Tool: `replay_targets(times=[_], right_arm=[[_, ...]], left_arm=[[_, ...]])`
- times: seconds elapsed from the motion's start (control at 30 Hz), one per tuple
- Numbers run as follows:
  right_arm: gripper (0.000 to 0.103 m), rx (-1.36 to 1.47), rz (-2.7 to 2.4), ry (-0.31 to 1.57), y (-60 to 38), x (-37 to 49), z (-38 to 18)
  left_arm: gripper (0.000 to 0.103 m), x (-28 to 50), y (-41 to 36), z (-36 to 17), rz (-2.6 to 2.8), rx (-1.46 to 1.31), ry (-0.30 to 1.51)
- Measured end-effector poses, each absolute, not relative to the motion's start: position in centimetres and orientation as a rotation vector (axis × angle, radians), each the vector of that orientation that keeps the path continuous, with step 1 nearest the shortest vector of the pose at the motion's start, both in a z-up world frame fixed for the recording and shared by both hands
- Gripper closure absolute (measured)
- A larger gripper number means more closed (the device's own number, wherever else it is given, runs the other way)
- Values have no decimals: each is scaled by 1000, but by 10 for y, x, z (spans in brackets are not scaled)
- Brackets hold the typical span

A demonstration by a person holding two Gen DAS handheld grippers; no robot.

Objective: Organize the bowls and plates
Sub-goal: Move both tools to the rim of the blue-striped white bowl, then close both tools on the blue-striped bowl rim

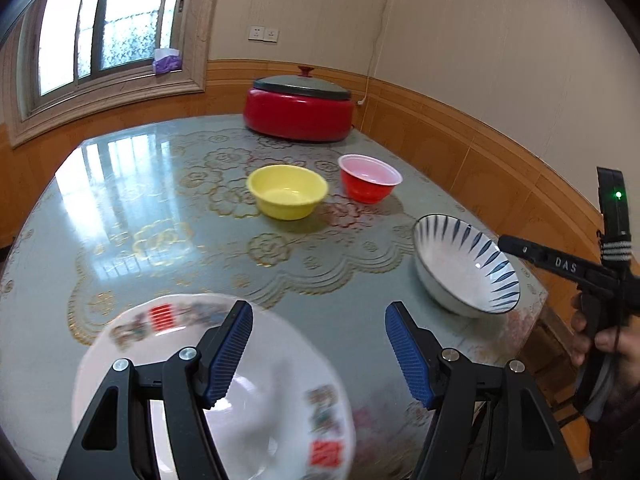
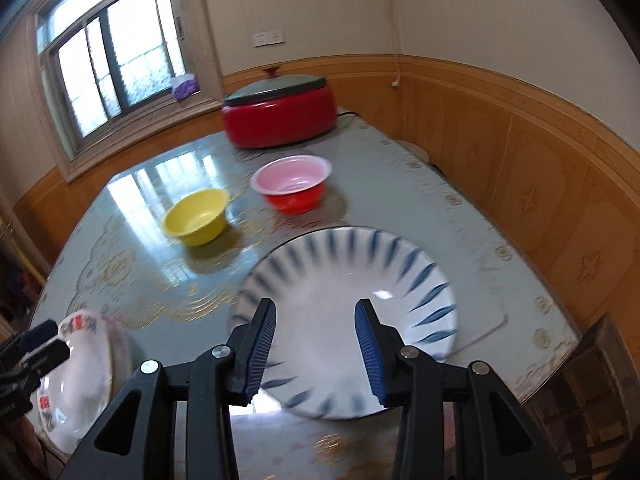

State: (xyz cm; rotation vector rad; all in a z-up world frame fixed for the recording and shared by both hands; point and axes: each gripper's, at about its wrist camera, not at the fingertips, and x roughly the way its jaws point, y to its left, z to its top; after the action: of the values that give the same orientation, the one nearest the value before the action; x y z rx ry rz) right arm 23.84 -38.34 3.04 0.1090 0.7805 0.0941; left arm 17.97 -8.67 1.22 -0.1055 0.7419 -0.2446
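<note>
Nearest, the left gripper (image 1: 319, 354) hung with its tongs wide above a white patterned plate (image 1: 256, 392). The right gripper (image 2: 316, 350), tongs also wide, hovered over the blue-striped dish (image 2: 360, 272). Beyond sat a yellow bowl (image 1: 287, 191) and a red bowl (image 1: 370, 178), apart on the table (image 1: 140, 200). Nothing appeared stacked yet; all sorting seemed left.

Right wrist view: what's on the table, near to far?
White patterned plate at near left, then blue-striped plate, yellow bowl, red bowl, red pot with lid at the far edge. The right gripper stands open over the striped plate.
</note>
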Motion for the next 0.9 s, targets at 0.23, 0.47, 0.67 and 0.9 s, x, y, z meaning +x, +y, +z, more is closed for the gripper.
replay_targets(times=[0.23,0.47,0.67,0.9], right_arm=[[59,169,72,848,-454,280,18],[59,193,175,949,-464,314,-12],[63,174,237,982,-457,322,-28],[72,112,252,995,-446,324,-40]], left_arm=[[33,212,-154,-1,-273,-128,791],[37,241,-187,-20,-282,-152,844],[59,260,-207,-30,-302,-144,875],[61,275,-221,-41,-313,-130,906]])
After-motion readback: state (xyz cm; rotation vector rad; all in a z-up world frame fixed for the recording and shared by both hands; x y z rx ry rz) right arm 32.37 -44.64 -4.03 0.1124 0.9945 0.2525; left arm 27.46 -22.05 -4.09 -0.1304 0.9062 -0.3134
